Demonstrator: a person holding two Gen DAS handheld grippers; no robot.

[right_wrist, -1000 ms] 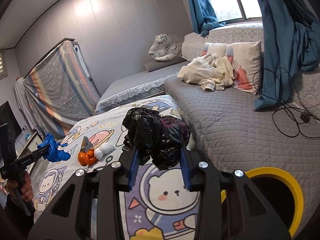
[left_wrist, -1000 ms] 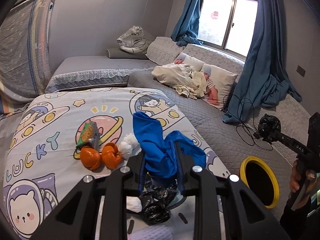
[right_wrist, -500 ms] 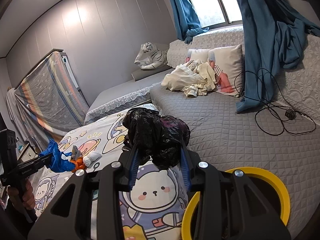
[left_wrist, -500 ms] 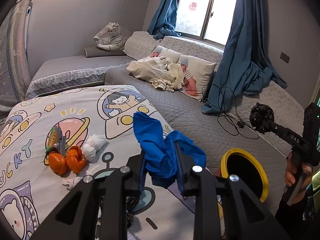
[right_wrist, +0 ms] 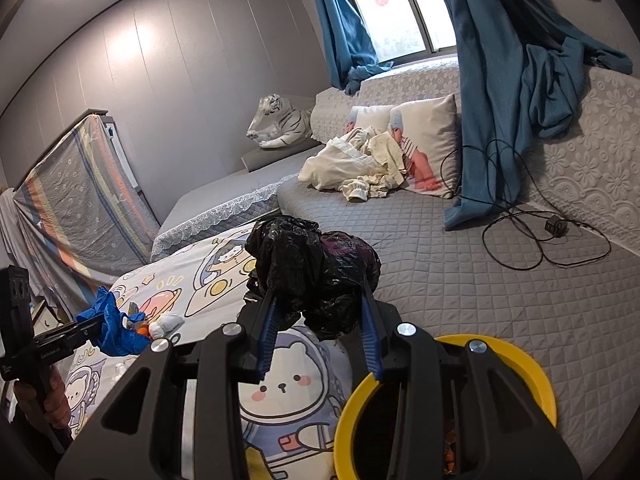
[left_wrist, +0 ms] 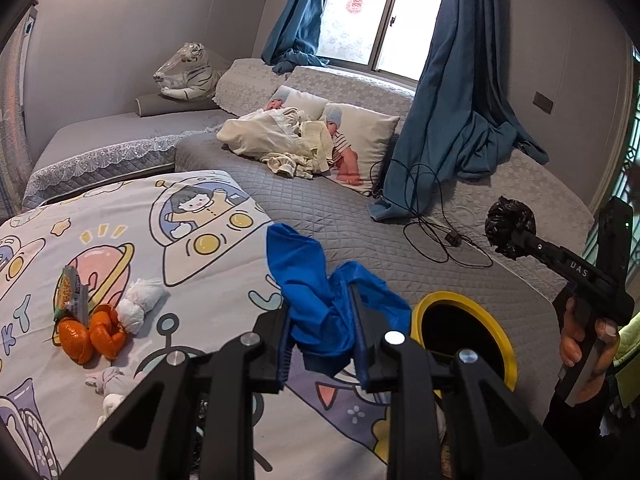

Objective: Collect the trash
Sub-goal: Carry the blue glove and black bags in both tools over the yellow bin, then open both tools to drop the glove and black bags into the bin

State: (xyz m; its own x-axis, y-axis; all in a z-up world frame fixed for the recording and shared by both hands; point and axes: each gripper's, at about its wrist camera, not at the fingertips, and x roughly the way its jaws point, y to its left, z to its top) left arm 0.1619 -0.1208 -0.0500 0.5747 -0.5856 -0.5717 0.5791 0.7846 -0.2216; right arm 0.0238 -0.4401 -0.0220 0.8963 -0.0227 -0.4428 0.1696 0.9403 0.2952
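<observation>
The left gripper (left_wrist: pixel 323 334) pinches a blue glove (left_wrist: pixel 316 280) and the right gripper (right_wrist: pixel 318 320) pinches a crumpled black bag (right_wrist: pixel 316 268) — both near the yellow bin (right_wrist: pixel 516 354) by the bed (right_wrist: pixel 460 280), with orange peels (left_wrist: pixel 90 336) on the blanket (left_wrist: pixel 208 280).

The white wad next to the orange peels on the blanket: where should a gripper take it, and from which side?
Grip the white wad across its narrow middle, coming from above. It lies long and slanted on the blanket, its lower end against the orange peels, so jaws should straddle the short width, away from the peels. It looks soft and should compress.
</observation>
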